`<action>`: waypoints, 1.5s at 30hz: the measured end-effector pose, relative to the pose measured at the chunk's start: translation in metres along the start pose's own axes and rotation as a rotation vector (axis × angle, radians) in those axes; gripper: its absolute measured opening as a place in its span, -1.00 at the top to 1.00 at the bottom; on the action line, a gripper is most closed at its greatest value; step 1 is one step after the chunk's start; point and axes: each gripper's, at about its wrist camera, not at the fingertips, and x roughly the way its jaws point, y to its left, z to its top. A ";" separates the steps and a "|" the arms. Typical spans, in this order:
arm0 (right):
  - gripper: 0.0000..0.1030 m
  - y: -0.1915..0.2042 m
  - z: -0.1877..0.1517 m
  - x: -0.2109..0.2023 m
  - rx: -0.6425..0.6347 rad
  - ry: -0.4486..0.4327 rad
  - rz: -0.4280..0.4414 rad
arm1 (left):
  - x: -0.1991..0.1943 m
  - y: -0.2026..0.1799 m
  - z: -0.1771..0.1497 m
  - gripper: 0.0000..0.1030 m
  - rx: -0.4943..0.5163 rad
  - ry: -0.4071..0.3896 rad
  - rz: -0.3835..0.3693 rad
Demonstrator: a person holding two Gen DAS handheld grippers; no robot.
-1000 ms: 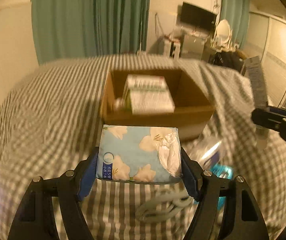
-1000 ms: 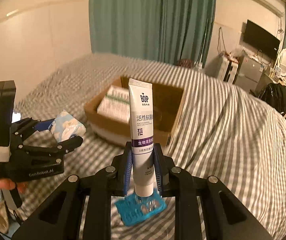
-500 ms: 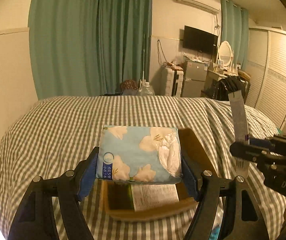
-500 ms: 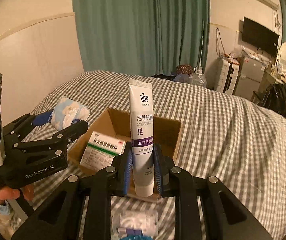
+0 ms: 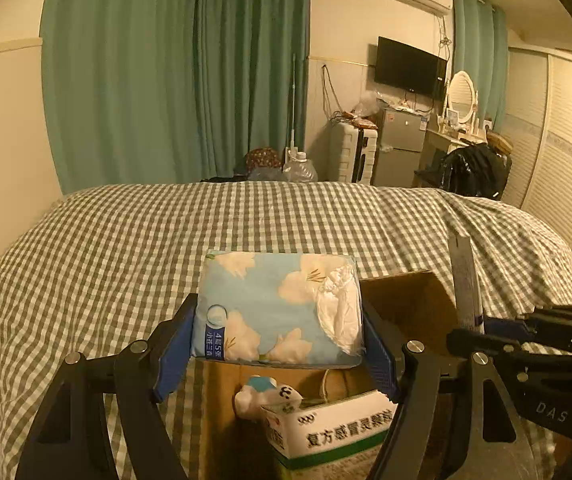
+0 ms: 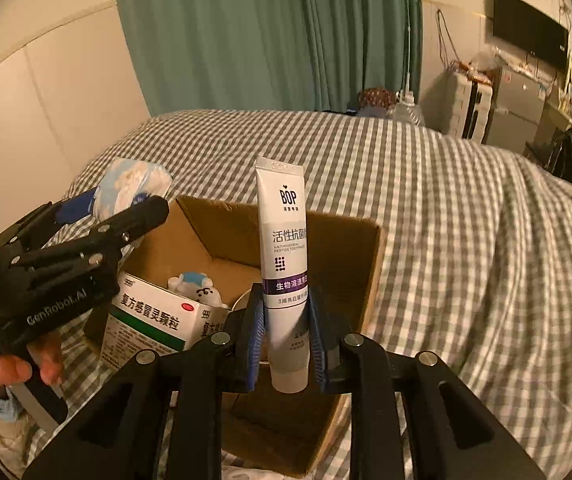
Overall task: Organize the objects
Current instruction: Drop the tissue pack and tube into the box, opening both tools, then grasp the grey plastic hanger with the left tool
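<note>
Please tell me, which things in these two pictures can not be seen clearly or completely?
- Cardboard box: left wrist view, its floor is mostly hidden by the tissue pack and left gripper.
- Medicine box: right wrist view, partly behind both grippers.
- Toothpaste tube: its cap end is covered by the right gripper.

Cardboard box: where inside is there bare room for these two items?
The cardboard box is bare along its far and right walls, behind the toothpaste tube. The near-left corner is crowded by the medicine carton and small plush toy.
</note>
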 end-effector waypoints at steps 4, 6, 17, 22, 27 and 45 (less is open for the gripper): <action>0.55 -0.005 -0.001 -0.006 0.008 -0.022 -0.011 | 0.005 -0.004 -0.003 -0.53 0.021 0.009 -0.005; 0.28 -0.004 0.000 -0.014 0.008 -0.042 -0.024 | -0.001 -0.010 -0.006 -0.62 0.037 0.004 0.018; -0.34 0.012 0.003 -0.106 -0.007 -0.185 -0.096 | -0.083 -0.010 0.002 -0.97 0.020 -0.066 0.053; -0.61 0.032 -0.009 -0.165 -0.041 -0.259 -0.130 | -0.136 -0.010 0.000 -1.00 0.022 -0.109 0.077; -0.86 0.049 -0.027 -0.207 -0.082 -0.306 -0.168 | -0.175 -0.008 -0.013 -1.00 0.012 -0.127 0.082; -0.96 0.049 -0.137 -0.149 -0.119 -0.109 -0.133 | -0.183 -0.008 -0.126 -1.00 0.037 -0.045 0.167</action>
